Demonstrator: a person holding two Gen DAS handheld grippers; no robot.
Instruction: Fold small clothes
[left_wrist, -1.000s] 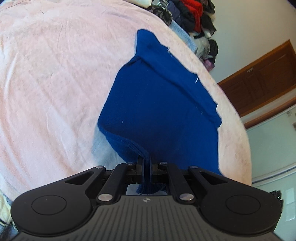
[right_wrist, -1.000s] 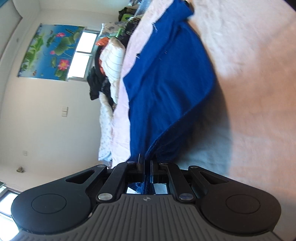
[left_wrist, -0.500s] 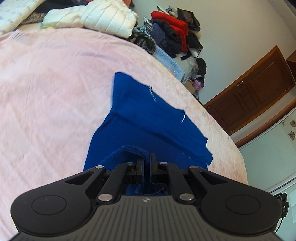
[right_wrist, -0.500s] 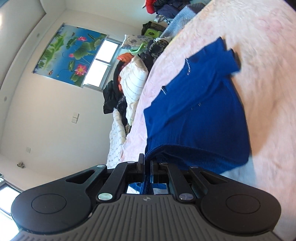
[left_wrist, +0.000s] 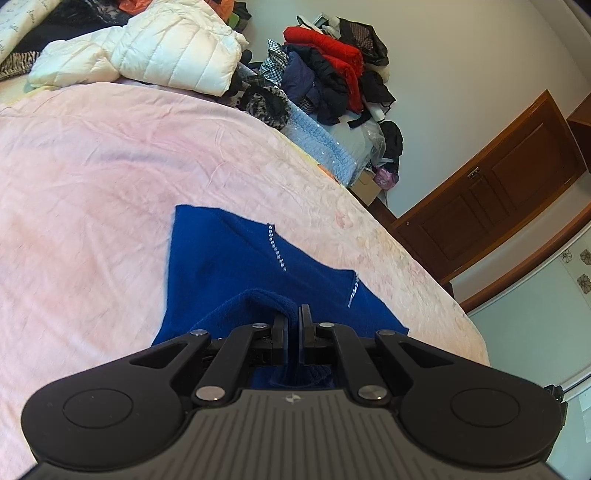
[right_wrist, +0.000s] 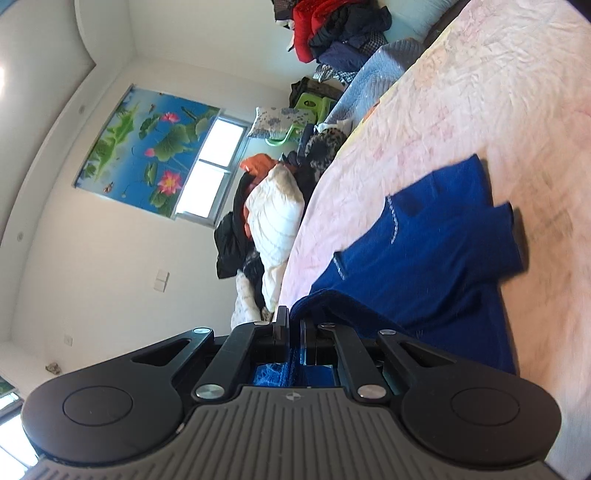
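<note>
A dark blue knit garment (left_wrist: 236, 266) with small silver trim lies on the pink bedspread (left_wrist: 92, 177). Its near hem is lifted and curls over toward its far part. My left gripper (left_wrist: 294, 317) is shut on that hem, blue cloth pinched between the pads. In the right wrist view the same blue garment (right_wrist: 436, 258) stretches away to the right, one sleeve end sticking out at the far side. My right gripper (right_wrist: 294, 325) is shut on another stretch of the raised hem, with fabric bunched between and behind its fingers.
A white padded jacket (left_wrist: 155, 48) and a heap of red and dark clothes (left_wrist: 332, 62) lie beyond the bed's far edge. A wooden door (left_wrist: 498, 192) stands at the right. The right wrist view holds a lotus picture (right_wrist: 147, 147) and a window (right_wrist: 214, 173).
Both grippers have carried the pinched hem up and forward over the garment. Less of the blue cloth lies flat ahead, and more of the room beyond the bed has come into view.
</note>
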